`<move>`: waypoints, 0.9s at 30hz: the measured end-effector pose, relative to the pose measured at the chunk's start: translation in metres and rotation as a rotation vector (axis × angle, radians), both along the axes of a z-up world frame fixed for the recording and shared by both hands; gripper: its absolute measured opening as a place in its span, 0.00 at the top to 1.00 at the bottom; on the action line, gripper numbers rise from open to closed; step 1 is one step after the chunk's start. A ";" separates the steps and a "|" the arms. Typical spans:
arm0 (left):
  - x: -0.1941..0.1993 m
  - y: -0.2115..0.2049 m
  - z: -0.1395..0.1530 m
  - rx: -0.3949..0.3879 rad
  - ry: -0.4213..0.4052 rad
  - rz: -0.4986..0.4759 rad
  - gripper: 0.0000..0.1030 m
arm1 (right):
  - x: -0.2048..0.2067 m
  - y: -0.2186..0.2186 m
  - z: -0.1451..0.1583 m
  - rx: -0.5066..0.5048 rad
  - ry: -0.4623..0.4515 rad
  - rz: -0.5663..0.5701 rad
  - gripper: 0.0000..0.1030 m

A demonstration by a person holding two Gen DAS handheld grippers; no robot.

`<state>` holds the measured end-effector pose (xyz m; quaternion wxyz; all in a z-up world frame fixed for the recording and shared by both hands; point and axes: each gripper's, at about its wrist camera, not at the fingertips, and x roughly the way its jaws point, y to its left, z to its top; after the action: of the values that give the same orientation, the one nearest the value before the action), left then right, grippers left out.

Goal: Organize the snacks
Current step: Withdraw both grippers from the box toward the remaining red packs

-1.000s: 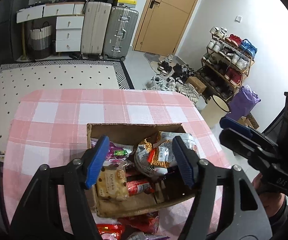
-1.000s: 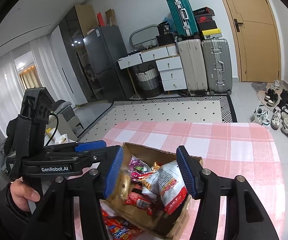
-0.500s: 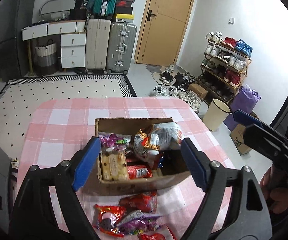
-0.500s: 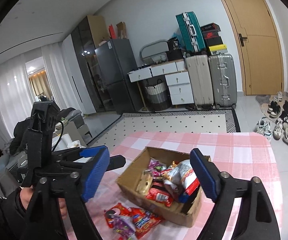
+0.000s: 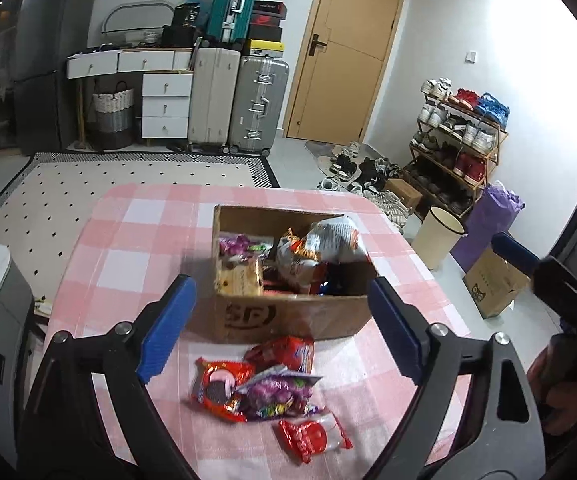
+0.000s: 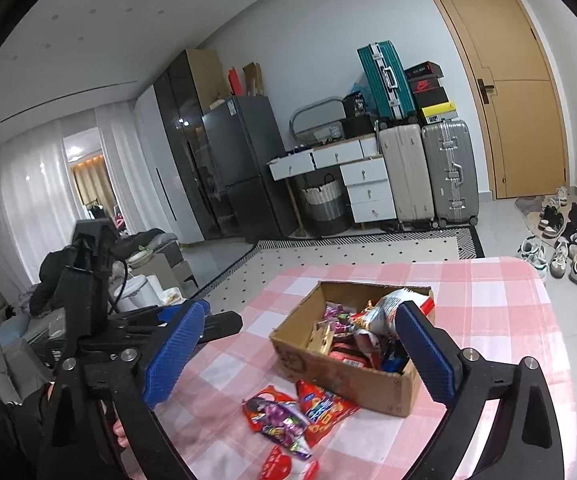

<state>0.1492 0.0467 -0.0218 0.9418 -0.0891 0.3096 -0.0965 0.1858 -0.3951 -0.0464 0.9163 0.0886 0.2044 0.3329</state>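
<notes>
Snacks (image 5: 264, 384) lie loose on the pink checked surface (image 5: 128, 240), just near of the cardboard box (image 5: 288, 316). Left hand-held gripper (image 5: 284, 328) and right hand-held gripper (image 6: 300, 356) hover empty, jaws opening. Best pick one packet, pinching its edge cleanly.

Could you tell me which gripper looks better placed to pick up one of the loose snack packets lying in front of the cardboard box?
Probably the left. The loose packets lie centred between the left gripper's opening, empty jaws. In the right gripper's view, the packets lie low, with the cardboard box centred instead.
</notes>
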 end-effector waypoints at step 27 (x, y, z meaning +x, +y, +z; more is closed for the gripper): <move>-0.073 0.047 -0.066 -0.106 0.041 0.120 0.00 | -0.041 0.037 -0.117 -0.138 0.229 0.077 0.01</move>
<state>0.0766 0.0937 -0.0882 0.9332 -0.1594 0.3175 -0.0543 0.1444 -0.3584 -0.1633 0.8775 0.0549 0.3334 0.3404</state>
